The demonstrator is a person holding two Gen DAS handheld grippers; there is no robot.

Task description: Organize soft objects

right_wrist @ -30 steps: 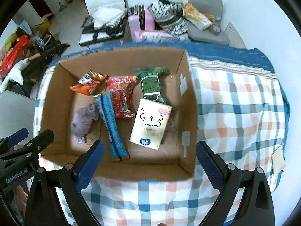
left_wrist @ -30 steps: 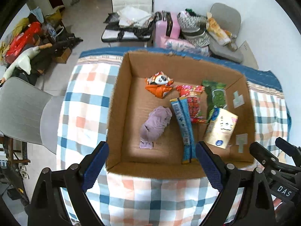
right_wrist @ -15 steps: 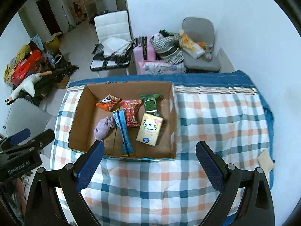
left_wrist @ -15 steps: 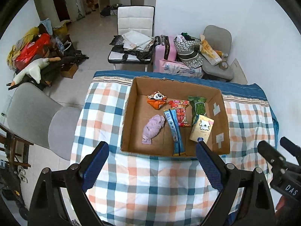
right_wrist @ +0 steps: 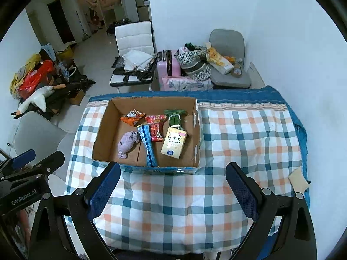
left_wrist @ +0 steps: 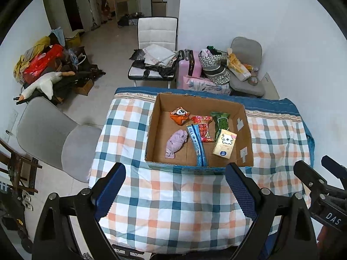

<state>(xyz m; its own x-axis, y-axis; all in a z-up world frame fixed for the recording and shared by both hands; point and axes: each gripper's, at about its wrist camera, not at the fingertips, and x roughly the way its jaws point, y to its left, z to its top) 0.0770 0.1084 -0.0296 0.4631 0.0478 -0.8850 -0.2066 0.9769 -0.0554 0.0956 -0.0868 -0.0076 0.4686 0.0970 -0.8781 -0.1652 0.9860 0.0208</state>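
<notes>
Both claws hang high above the checked blanket, spread wide and gripping nothing: the left claw (left_wrist: 175, 189) and the right claw (right_wrist: 172, 189) each point down toward the near edge of the cardboard box (left_wrist: 151, 134). Inside the box lie a lilac cloth (left_wrist: 176, 143), a blue packet (left_wrist: 197, 146), a tissue pack (left_wrist: 224, 146), and red, orange and green snack bags.

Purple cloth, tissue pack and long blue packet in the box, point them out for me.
purple cloth (left_wrist: 176, 141), left wrist view, middle of the bundle
tissue pack (left_wrist: 224, 143), left wrist view, printed front face
long blue packet (right_wrist: 148, 145), right wrist view, middle of its length
</notes>
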